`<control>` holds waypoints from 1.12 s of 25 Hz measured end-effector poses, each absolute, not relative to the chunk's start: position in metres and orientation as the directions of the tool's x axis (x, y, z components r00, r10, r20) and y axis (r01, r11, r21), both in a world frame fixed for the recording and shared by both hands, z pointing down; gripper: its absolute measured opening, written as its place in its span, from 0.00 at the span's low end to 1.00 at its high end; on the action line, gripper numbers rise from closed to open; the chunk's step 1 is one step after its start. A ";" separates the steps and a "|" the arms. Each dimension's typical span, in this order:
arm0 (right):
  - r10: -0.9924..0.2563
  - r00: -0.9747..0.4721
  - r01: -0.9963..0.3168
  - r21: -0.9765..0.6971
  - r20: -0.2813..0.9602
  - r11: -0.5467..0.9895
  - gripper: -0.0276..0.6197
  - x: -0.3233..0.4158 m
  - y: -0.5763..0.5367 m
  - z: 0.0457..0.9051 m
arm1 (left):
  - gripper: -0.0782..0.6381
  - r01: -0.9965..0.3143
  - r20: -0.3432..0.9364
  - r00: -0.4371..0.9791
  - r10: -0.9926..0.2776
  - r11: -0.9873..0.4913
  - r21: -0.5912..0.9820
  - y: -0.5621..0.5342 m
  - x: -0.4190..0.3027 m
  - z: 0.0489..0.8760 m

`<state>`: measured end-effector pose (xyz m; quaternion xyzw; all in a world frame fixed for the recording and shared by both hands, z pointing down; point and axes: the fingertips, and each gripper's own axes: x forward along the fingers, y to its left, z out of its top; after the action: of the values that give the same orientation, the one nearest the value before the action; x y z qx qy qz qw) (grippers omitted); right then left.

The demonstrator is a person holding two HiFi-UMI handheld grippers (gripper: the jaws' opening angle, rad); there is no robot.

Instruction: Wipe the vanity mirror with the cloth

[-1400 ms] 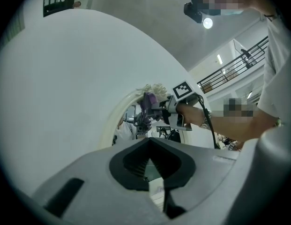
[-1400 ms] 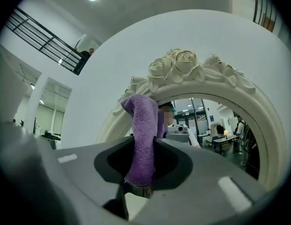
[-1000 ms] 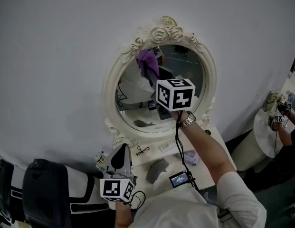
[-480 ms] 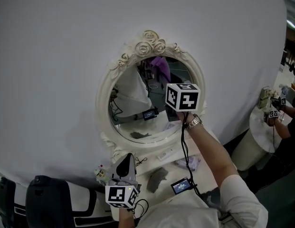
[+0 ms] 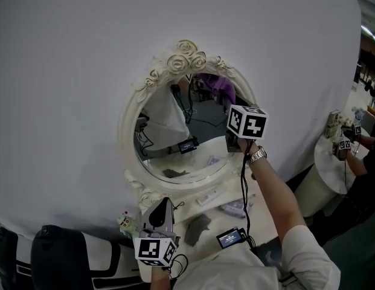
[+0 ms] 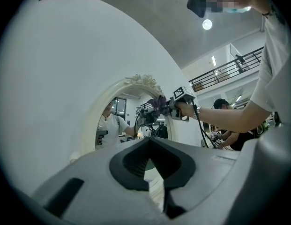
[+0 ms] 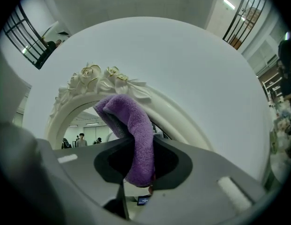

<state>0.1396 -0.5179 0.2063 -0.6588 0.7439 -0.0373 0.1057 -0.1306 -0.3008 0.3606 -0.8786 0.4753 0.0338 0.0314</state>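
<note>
Nearest, low in the head view, the left gripper (image 5: pixel 162 202) hangs over the front edge of a small white dressing table (image 5: pixel 186 205). In its own view the left gripper's (image 6: pixel 152 162) jaws are drawn together with only a thin slit between them, and nothing is held. To its left stands a black padded chair (image 5: pixel 59 254).

On the table lie a crumpled grey rag (image 5: pixel 199 227) and a small black device with a lit screen (image 5: pixel 230 237). A black cable (image 5: pixel 243 186) runs up from the device along the person's right forearm, which crosses above the table and bears a metal wristwatch (image 5: pixel 257 156).

Beyond stands the oval vanity mirror in a cream frame crowned with carved roses (image 5: pixel 128 132), set against a curved white wall (image 5: pixel 72 53). The right gripper (image 7: pixel 140 168) is raised in front of the mirror's right side, its marker cube hiding part of the frame.

Its jaws pinch a purple fleecy cloth (image 7: pixel 132 125). The cloth rises out of the notch between them and bulges as a folded hump up and left past the tips. In the head view the cloth (image 5: pixel 216 83) lies at the upper right of the glass, just under the roses and beside the frame's inner edge.

Far right, another person (image 5: pixel 362 162) sits at a round white table (image 5: pixel 327 162).
</note>
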 end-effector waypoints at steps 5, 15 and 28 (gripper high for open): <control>-0.980 -0.139 -0.958 -0.232 -0.143 0.170 0.20 0.128 -0.501 0.214 | 0.11 -0.849 -0.086 0.528 -0.845 -0.528 -0.021 -0.301 -0.137 0.365; -0.884 -0.415 -0.880 -0.154 -0.215 0.450 0.20 -0.014 -0.453 0.221 | 0.11 -0.883 -0.092 0.469 -0.878 -0.470 -0.013 -0.295 -0.158 0.368; -0.813 -0.579 -0.803 -0.126 -0.064 0.582 0.20 -0.144 -0.471 0.274 | 0.11 -0.943 -0.076 0.327 -0.942 -0.331 0.037 -0.266 -0.223 0.388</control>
<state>-0.1441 -0.4714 0.2742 -0.4553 0.8875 -0.0416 0.0574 -0.2230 -0.2656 0.3878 -0.8146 0.5784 0.0419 0.0069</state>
